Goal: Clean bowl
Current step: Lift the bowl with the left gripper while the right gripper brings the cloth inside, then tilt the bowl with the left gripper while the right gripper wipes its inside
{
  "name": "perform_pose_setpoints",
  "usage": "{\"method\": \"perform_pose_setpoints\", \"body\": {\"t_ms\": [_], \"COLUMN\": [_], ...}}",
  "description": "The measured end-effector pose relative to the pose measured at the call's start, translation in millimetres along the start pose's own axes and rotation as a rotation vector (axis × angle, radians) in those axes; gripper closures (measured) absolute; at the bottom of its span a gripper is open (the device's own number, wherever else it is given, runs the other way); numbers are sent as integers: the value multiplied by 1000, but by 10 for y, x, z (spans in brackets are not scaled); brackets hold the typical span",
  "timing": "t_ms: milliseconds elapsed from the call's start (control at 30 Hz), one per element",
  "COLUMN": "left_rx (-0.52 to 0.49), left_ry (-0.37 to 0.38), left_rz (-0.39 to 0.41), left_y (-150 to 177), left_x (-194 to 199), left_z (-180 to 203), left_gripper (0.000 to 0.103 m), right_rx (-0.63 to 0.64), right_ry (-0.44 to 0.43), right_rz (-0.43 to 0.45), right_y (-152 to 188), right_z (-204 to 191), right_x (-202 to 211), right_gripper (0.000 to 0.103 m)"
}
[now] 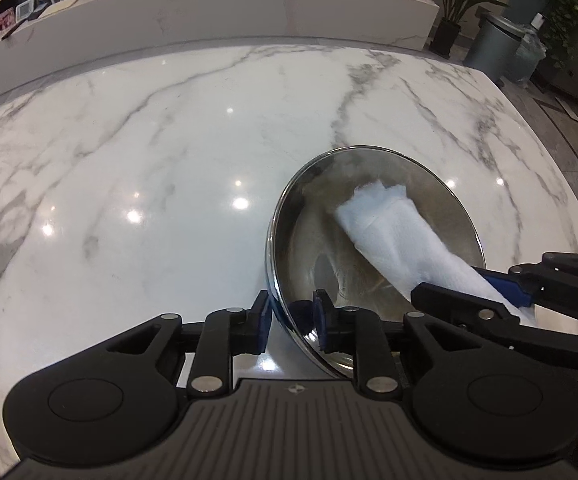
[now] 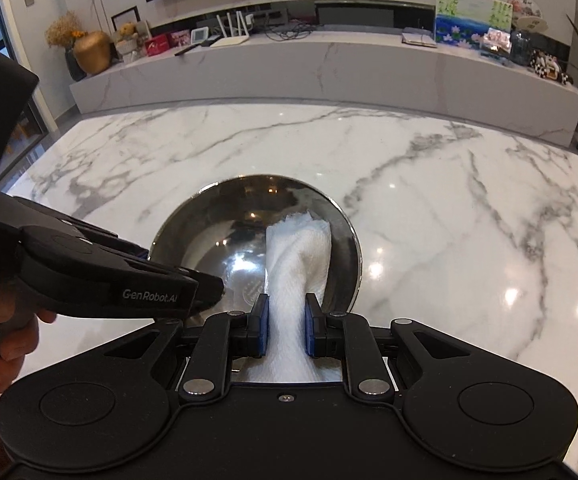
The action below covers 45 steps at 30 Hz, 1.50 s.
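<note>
Steel bowl [image 2: 255, 240] on the marble table [image 2: 429, 208], toward its near edge

Right gripper [image 2: 286, 330] pinches a white paper towel [image 2: 297, 256] reaching into the bowl; left gripper [image 1: 291, 326] straddles its rim, pads slightly apart. Behind: a long marble ledge [image 2: 329, 68], cluttered

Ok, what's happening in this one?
A person is working two handheld grippers over a marble table, wiping out a steel bowl. The right gripper is shut on a white cloth, whose free end lies inside the bowl against its wall. The left gripper has its jaws astride the bowl's near rim, one inside and one outside, but they look slightly apart rather than clamped on it.
</note>
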<state>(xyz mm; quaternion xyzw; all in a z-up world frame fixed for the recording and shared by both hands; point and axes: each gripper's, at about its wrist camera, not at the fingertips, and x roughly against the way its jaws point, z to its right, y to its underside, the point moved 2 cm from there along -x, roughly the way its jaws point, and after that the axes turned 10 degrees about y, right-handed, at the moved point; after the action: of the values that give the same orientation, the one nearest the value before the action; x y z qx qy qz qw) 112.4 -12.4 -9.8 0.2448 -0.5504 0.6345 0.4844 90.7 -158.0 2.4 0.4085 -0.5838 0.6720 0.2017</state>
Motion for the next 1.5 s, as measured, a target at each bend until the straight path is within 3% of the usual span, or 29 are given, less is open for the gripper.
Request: {"method": "perform_pose_setpoints", "body": {"t_ms": [267,467,633,900,1100,1233,1500], "left_rx": [-47,-72,-91,-109,-100,-52,-31], "left_ry": [-14,-25,-31,-40,-32,20,29], "left_rz": [20,22,24,32,38,0,-7], "left_y": [8,13,19,21,22,48,66], "left_x": [37,41,46,51,51,-10,-7], "left_z": [86,122,144,183,182,149,148], "left_gripper": [87,87,87,87,87,78,79], "right_rx": [39,5,6,128,101,66,72], "right_ry": [-15,-126,-93,110,97,82,80], "right_rz": [-40,-61,-93,-31,-40,-47,-46], "right_y": [24,98,117,159,165,161,156], "right_z": [-47,-90,-84,-216,-168,-136,-147], "right_x": [-82,-101,-165,-60,-72,-93,-104], "right_gripper": [88,87,88,88,88,88,88]}}
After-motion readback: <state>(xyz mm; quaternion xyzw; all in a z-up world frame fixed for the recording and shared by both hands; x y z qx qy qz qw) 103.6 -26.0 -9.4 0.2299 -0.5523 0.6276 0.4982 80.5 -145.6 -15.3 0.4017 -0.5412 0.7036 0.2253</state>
